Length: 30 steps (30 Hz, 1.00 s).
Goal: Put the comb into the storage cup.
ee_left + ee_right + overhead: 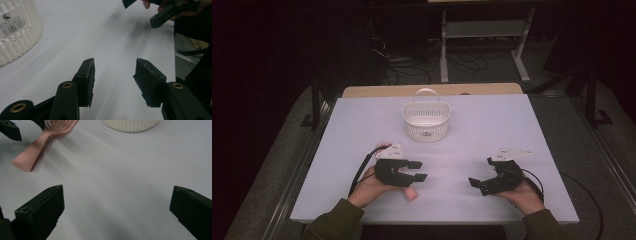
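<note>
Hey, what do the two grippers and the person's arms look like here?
Both grippers are black. The left gripper and right gripper each carry a pale grey three-cornered plate on top and trail a black cable. Their fingers are blocky black pads with rough, worn inner faces, on arms with brass-coloured rivets. The person wears olive-green sleeves.

We see a white table [492,130] with a bare wooden strip along its far edge. On it, near the far middle, stands a white ribbed basket [426,121] with an upright handle and a barcode label on its wall. Toward the near left lies a pink hairbrush [41,143], bristles up, its handle end pointing to the near edge
</note>
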Tool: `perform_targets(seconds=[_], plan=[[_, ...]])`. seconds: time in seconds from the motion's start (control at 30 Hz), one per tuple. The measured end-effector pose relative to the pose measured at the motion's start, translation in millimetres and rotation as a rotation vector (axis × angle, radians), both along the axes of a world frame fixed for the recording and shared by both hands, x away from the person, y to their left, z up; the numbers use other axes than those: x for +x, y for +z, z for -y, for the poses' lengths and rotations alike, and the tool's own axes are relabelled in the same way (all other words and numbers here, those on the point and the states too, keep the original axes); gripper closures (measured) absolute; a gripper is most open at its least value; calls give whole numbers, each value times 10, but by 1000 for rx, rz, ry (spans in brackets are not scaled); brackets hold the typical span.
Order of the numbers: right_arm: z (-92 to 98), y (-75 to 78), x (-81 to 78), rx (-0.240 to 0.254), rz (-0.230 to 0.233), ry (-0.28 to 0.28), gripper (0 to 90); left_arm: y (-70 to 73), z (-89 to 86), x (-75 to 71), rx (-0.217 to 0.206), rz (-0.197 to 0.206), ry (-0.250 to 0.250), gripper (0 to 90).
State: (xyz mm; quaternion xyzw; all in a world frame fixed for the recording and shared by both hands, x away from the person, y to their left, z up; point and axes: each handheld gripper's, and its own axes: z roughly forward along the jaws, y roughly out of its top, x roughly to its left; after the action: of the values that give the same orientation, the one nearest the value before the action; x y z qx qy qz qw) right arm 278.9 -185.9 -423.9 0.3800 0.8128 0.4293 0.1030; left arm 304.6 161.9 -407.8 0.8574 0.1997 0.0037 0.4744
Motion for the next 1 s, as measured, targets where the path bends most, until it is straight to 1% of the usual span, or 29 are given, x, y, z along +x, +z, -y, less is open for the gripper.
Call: perform_targets(seconds=[0.17, 0.33, 0.53, 0.63, 0.77, 1.0], plan=[[-2, -1, 0, -1, 0, 0, 0, -40, 45, -28, 24, -9, -15, 546], [-2, -2, -1, -1, -1, 2, 0, -81, 87, -50, 42, -34, -25, 629], [-3, -1, -2, -3, 0, 2, 0, -118, 122, -51, 79, -52, -37, 706], [-5, -3, -2, -5, -1, 2, 0, -129, 128, -46, 93, -68, -36, 754], [-6, -2, -1, -5, -1, 2, 0, -135, 131, -43, 100, -83, -41, 816], [-7, -4, -1, -7, -1, 2, 0, -181, 188, -72, 135, -107, -80, 898]])
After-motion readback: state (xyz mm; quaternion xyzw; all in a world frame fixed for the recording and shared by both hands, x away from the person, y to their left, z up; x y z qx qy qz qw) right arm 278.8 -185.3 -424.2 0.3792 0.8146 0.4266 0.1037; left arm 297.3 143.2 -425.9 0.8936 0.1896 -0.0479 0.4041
